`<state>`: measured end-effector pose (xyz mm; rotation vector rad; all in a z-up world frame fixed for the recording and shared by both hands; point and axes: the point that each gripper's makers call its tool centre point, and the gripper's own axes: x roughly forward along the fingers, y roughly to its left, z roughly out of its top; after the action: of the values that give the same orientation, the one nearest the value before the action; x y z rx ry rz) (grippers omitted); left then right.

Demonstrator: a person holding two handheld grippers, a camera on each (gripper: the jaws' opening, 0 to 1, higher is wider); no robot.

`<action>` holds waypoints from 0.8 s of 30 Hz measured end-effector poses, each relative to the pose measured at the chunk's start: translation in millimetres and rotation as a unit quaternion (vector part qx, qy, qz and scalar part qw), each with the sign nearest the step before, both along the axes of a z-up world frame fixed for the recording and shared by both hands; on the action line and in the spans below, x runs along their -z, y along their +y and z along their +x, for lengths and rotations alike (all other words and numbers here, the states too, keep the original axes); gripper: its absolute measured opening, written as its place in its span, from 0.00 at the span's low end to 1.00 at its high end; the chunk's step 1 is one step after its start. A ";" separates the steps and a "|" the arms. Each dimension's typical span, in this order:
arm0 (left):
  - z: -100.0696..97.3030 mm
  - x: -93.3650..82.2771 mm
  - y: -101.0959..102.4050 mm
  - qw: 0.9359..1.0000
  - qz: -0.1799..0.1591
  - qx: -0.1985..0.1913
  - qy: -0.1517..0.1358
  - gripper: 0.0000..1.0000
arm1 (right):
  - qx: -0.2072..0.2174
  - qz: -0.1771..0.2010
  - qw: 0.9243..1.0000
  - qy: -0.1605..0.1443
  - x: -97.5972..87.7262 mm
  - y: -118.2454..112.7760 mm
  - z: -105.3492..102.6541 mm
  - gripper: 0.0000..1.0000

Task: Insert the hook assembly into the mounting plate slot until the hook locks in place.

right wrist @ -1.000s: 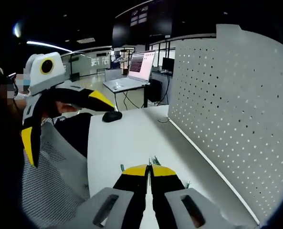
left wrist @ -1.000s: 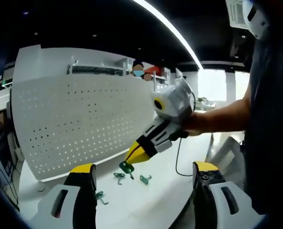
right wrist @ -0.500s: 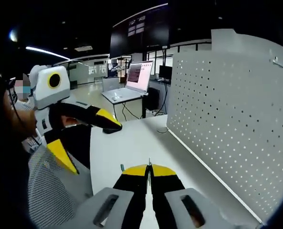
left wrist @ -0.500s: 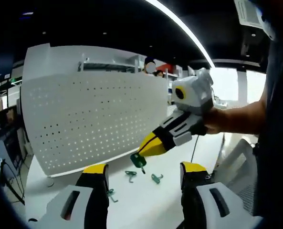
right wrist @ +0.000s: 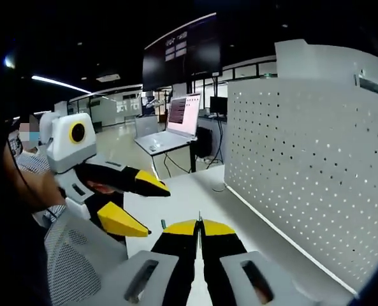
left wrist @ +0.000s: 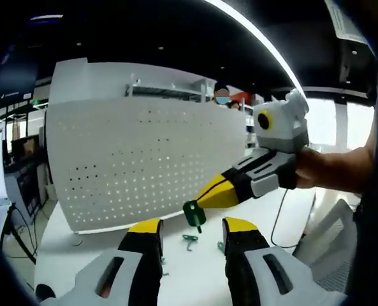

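Observation:
A white pegboard mounting plate (left wrist: 138,159) stands upright on the table, also seen as the pegboard (right wrist: 303,185) on the right of the right gripper view. My right gripper (left wrist: 204,201) comes in from the right, shut on a green hook (left wrist: 194,215) held in the air in front of the board. The left gripper (left wrist: 190,224) is open, its yellow tips either side of that hook and just short of it. In the right gripper view my right gripper (right wrist: 199,224) is shut, with a thin green sliver between its tips. The left gripper (right wrist: 155,210) stands open close at the left.
Spare green hooks (left wrist: 190,240) lie on the white table (left wrist: 80,261) below the board. A laptop (right wrist: 176,118) sits on a far desk. A person's arm (left wrist: 341,172) is at the right and a mesh chair (right wrist: 80,255) at the lower left.
The left gripper's jaws have narrowed from wide open and it has come closer to the right gripper. The held green hook now hangs just in front of the left tips.

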<state>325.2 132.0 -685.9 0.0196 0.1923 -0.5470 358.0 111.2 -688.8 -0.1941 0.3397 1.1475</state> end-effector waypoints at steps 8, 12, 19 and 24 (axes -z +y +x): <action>8.5 -7.1 3.9 0.999 0.011 -0.019 -0.025 0.30 | 0.007 0.028 1.000 0.010 -13.2 3.9 0.4 0.00; 11.3 -8.1 2.4 0.999 0.013 -0.019 -0.030 0.26 | 0.009 0.036 0.999 0.012 -16.6 5.2 0.0 0.00; 18.9 -6.7 -2.8 0.998 0.037 -0.012 -0.040 0.20 | 0.013 0.044 0.999 0.020 -16.2 5.5 1.0 0.00; 23.1 -3.6 -8.9 0.998 0.051 -0.003 -0.046 0.14 | 0.019 0.049 0.998 0.026 -15.6 3.1 3.5 0.00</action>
<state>348.3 123.1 -682.3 0.1435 0.1305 -0.5285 361.5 114.4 -673.2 -0.0714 0.3296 1.1307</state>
